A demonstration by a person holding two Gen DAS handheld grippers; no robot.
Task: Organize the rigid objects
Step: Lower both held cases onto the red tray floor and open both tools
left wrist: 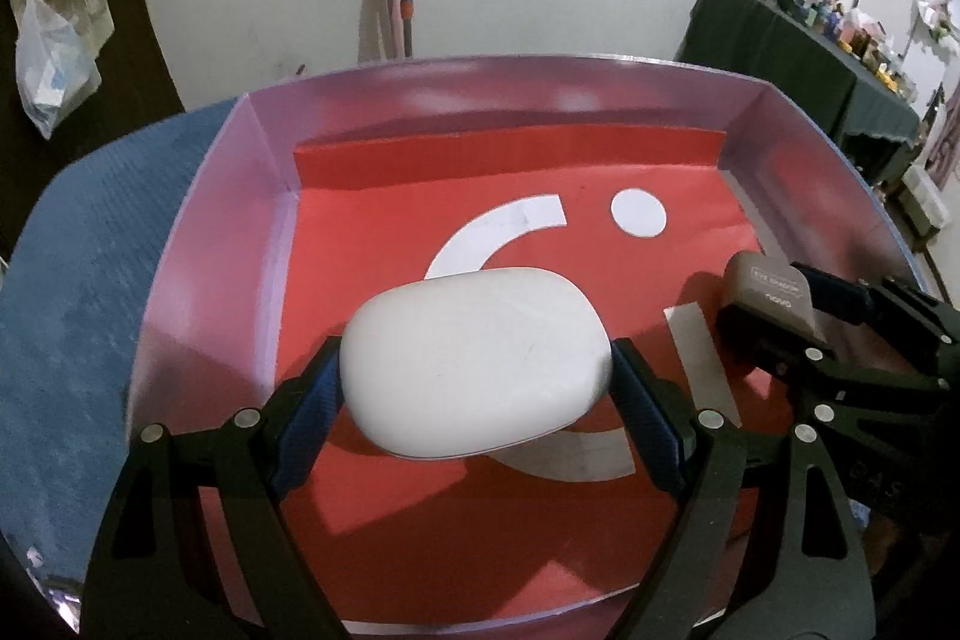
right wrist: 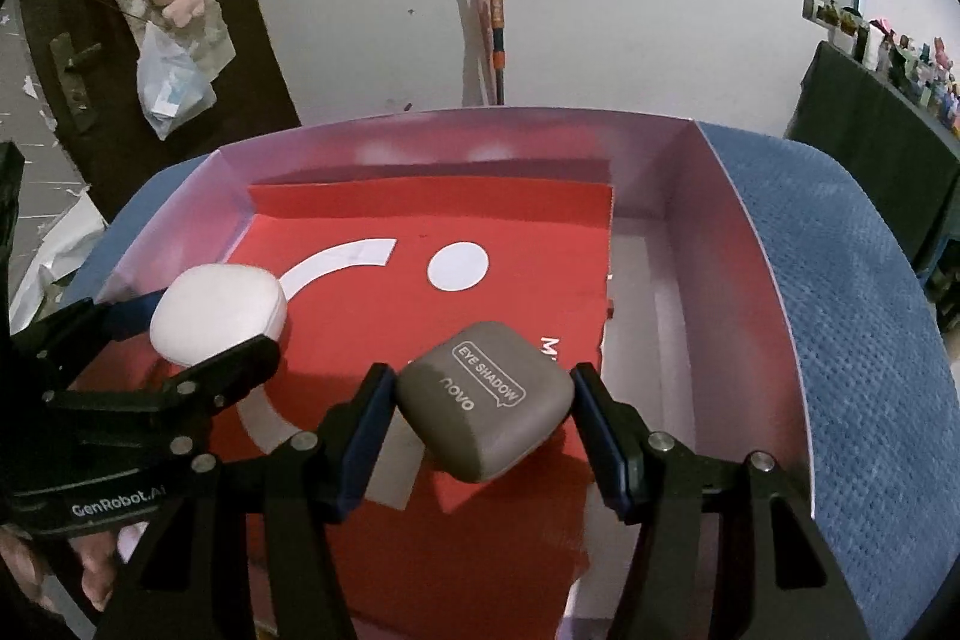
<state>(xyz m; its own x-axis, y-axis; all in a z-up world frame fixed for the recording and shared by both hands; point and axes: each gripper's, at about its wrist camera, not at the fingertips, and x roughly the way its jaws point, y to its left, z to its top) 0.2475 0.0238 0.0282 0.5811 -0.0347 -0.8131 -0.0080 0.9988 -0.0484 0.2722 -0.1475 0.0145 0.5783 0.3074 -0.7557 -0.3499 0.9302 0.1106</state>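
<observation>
The white case [left wrist: 477, 361] sits squeezed between the pads of the left tongs [left wrist: 474, 394], over the red bottom of the box [left wrist: 198, 232]. Off to their right, the right tongs [right wrist: 486, 421] pinch the brown eye shadow case [right wrist: 483, 400] above that same red sheet [right wrist: 336, 220]. Blue cloth [right wrist: 852, 316] lies under the box.

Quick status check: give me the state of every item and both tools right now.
left tool: shut on the white case
white case: held above the box floor
right tool: shut on the eye shadow compact
eye shadow compact: lid closed, held, tilted
box: open-topped, red sheet inside
</observation>
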